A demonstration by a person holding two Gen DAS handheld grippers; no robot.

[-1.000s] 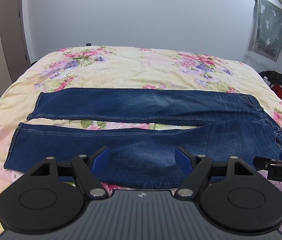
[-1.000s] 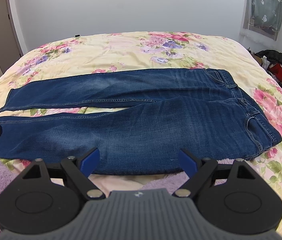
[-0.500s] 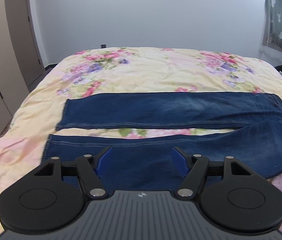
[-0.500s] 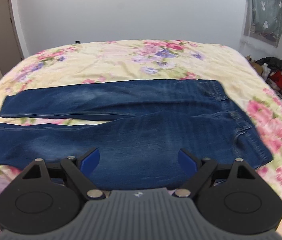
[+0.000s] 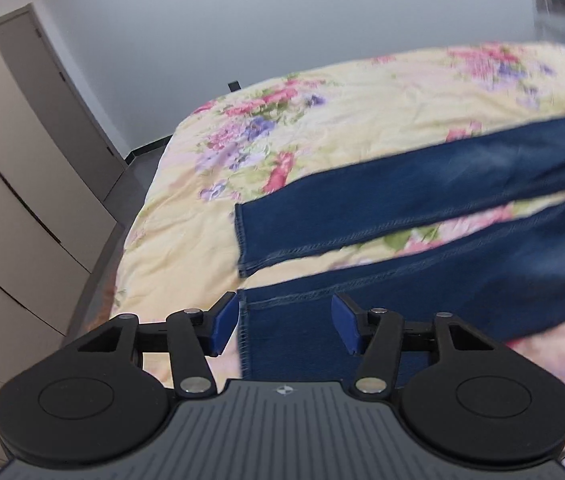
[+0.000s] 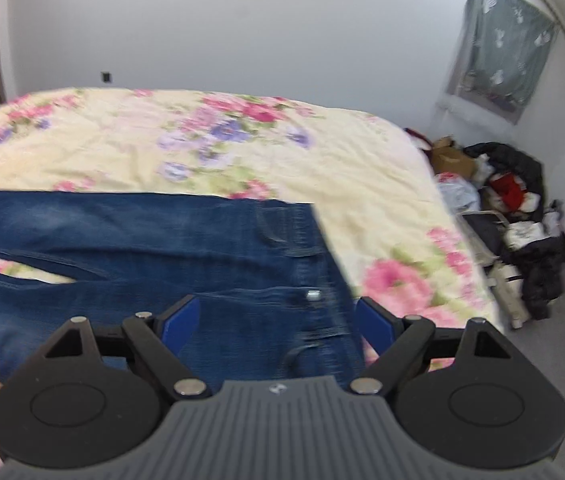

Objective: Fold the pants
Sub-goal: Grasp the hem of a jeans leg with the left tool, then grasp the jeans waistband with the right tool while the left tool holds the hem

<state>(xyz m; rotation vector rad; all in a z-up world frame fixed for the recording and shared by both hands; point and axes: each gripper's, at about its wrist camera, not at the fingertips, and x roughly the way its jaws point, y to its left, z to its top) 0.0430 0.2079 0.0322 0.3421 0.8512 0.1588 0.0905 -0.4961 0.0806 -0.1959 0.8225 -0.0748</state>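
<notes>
Blue jeans [image 5: 422,196] lie flat on the floral bed cover, legs apart, hems to the left and waistband to the right. My left gripper [image 5: 285,325] is open, just above the hem of the near leg [image 5: 282,320], its jaws straddling the hem's corner. My right gripper [image 6: 278,320] is open over the waistband end of the jeans [image 6: 242,240], with the metal button [image 6: 313,294] just ahead between the jaws. Neither gripper holds cloth. Both views are blurred by motion.
The bed [image 5: 362,112] has a yellow floral cover. Wardrobe doors [image 5: 22,200] stand to the left of the bed. A pile of clothes and bags [image 6: 514,208] lies on the floor to the right. A green curtain [image 6: 498,52] hangs on the far wall.
My left gripper has swung left to the hem of the near leg. My right gripper has swung right to the waistband end. Both stay open.
</notes>
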